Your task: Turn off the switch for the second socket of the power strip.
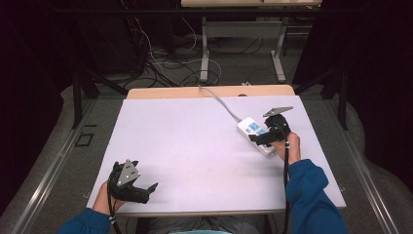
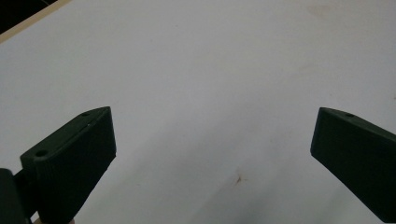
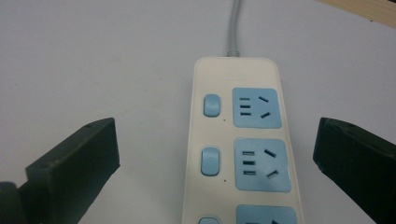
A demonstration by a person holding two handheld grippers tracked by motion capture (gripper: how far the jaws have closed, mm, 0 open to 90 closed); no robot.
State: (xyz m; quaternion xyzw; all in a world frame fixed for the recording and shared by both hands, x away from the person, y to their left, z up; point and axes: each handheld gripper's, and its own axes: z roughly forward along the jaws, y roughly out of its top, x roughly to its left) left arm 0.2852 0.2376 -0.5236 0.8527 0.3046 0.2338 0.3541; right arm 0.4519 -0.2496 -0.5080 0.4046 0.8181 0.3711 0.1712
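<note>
left gripper (image 1: 146, 189): near edge of the table, down at the left corner, jaws spread wide with nothing between them, just bare white tabletop (image 2: 201, 70) under it

right gripper (image 1: 263, 138): far right side, parked right over the power strip (image 1: 256, 136), jaws wide apart, not clamped on anything

power strip up close (image 3: 243, 144): cream body, blue sockets in a column, small blue rocker switches (image 3: 210, 161) beside each socket

position vs jaws: sits between the two open jaws, a bit closer to the right-hand one in the right gripper view, not touching either as far as can be told

long axis: runs straight away from the right gripper, same direction the jaws point, so closing would probably pinch it across the narrow width

nearer hand: right one by a mile, left gripper well apart from the strip on the other side of the table

grey cable (image 1: 221, 102): leaves the far end of the strip, runs away toward the back edge of the table

beyond the table: floor with a tangle of wires and the metal legs of another desk (image 1: 206, 53)

best guess at next move: lower and squeeze across the strip, or press a switch, hard to call
</note>
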